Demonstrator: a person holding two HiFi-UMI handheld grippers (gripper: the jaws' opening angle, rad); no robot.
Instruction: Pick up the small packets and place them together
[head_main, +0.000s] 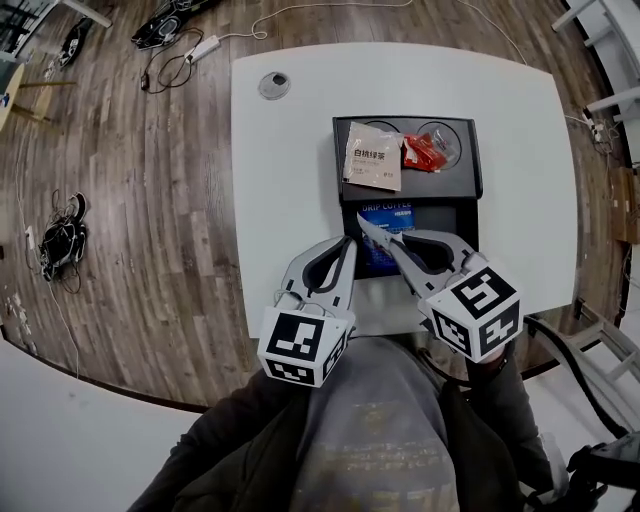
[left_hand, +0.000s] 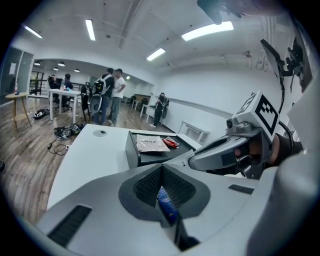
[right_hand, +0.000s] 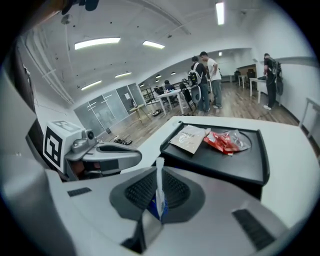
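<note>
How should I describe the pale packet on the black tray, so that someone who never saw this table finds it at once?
Start at the white table and find the black tray near its middle. The pale packet lies flat in the tray's left part. It is a beige rectangle with dark print, while its neighbour on the right is a crumpled red packet.

Left gripper (left_hand: 162, 172) closed, right gripper (right_hand: 158, 195) pinching packet (right_hand: 159, 167)

packets: 3 – beige packet (head_main: 373, 155), red packet (head_main: 424, 152), blue packet (right_hand: 159, 186)
black tray (head_main: 462, 174): 1
grippers: 2 – left gripper (head_main: 349, 241), right gripper (head_main: 390, 242)
table (head_main: 290, 180): 1
</note>
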